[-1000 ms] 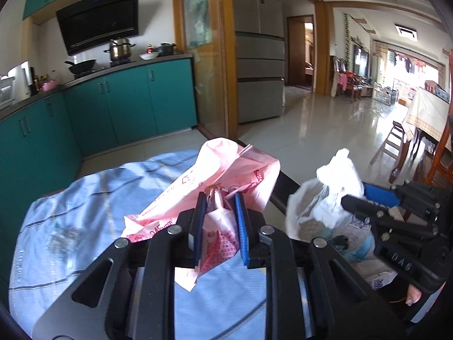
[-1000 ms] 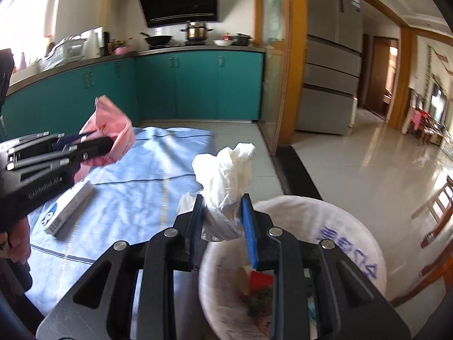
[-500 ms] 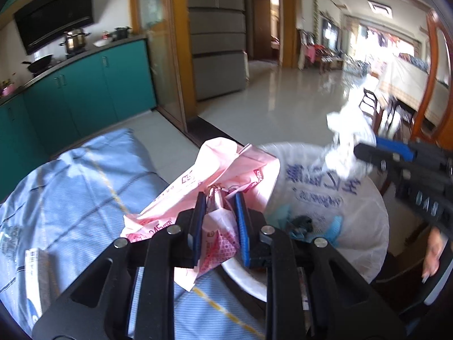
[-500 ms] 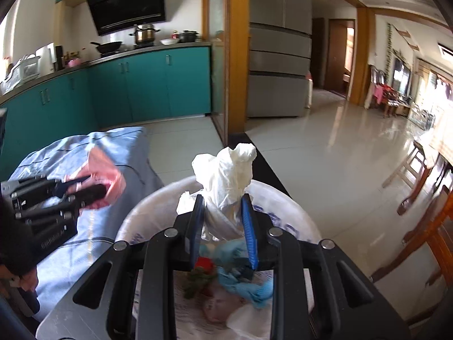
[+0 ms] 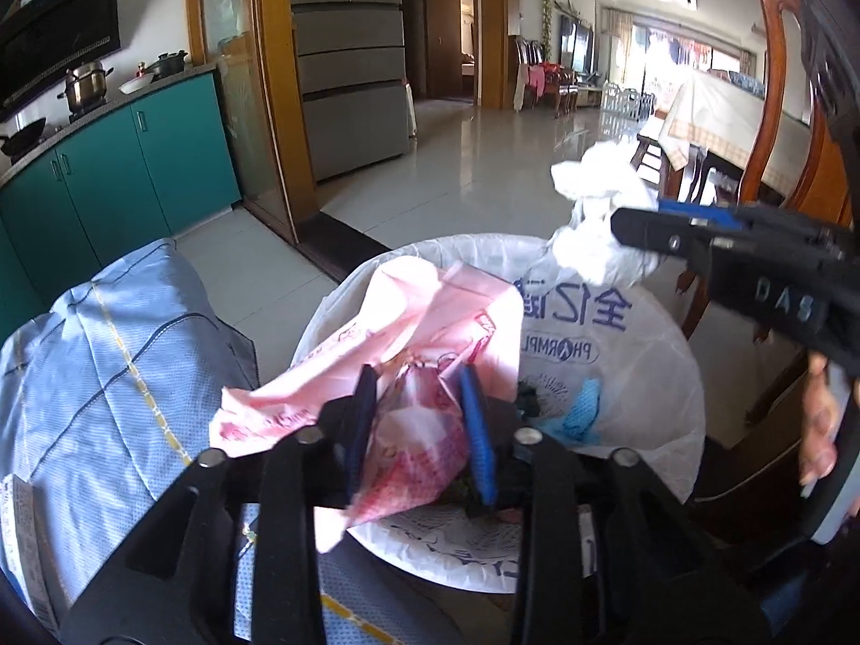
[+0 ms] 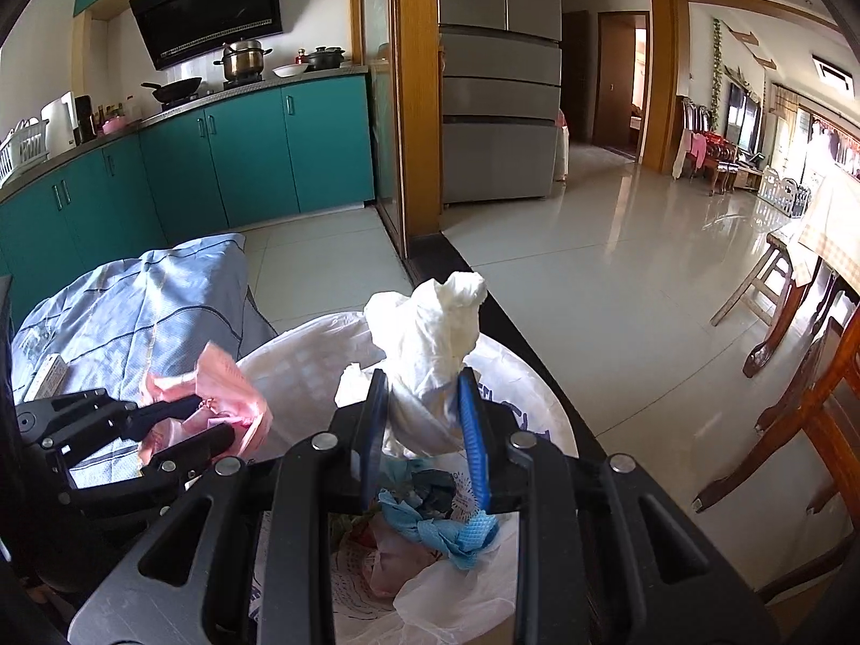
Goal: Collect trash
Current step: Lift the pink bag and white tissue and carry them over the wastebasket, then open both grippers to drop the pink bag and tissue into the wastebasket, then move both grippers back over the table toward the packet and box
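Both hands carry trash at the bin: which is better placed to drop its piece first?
Left, probably: the left tongs have just been opening around the pink bag over the lined bin; the right tongs clamp white paper.

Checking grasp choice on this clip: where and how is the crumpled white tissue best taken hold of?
Grip the white tissue at its narrow lower waist, coming from below and behind, as the right gripper does. The wad bulges above the pads, so it cannot slip down through them, and it hangs over the lined trash bin. Both pads press the waist from either side.
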`<state>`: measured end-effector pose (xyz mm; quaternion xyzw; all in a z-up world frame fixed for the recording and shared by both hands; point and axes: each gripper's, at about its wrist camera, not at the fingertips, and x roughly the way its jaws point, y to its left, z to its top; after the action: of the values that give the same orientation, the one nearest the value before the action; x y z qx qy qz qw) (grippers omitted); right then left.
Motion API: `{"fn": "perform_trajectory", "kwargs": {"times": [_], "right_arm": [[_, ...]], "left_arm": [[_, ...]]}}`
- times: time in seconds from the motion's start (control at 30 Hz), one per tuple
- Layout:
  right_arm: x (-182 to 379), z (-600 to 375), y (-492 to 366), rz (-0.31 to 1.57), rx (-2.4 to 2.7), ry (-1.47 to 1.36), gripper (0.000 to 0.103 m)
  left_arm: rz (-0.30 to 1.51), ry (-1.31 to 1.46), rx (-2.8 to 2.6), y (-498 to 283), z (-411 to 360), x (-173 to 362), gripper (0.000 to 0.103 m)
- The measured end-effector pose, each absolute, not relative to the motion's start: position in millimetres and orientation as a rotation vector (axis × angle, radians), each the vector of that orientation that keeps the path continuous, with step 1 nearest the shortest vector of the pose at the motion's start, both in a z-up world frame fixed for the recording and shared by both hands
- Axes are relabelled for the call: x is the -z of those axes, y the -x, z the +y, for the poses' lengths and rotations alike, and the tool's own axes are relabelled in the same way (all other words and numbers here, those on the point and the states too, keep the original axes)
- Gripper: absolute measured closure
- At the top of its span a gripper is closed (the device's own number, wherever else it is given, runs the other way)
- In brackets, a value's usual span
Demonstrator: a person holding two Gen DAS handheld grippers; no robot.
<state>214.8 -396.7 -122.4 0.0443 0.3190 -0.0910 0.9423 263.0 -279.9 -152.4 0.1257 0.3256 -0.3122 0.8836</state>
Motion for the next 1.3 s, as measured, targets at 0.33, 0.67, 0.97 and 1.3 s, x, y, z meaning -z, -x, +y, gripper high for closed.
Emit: {"fn": "perform_trajectory", "kwargs": {"times": [0.33,0.67,0.97,1.3], "right_arm": [[120,-406,-215,0.652,0.191,-0.118,0.072],[110,-391,-220,0.617,0.148,-0.136,0.044],[105,-310,-255,0.650,-0.079,-0.134,0.029],[128,-127,-300,0.790,-0.496,-0.050,0.022]], "left_arm": [[0.657,-0.267,0.646,-260,-278,146,0.049],[0.638,-0.236,0.526,-273,-242,129,0.037],[0.587,-0.085,0.181,-312,-104,82,0.028],[0.604,0.035,-0.188,-329,77,76,0.018]]}}
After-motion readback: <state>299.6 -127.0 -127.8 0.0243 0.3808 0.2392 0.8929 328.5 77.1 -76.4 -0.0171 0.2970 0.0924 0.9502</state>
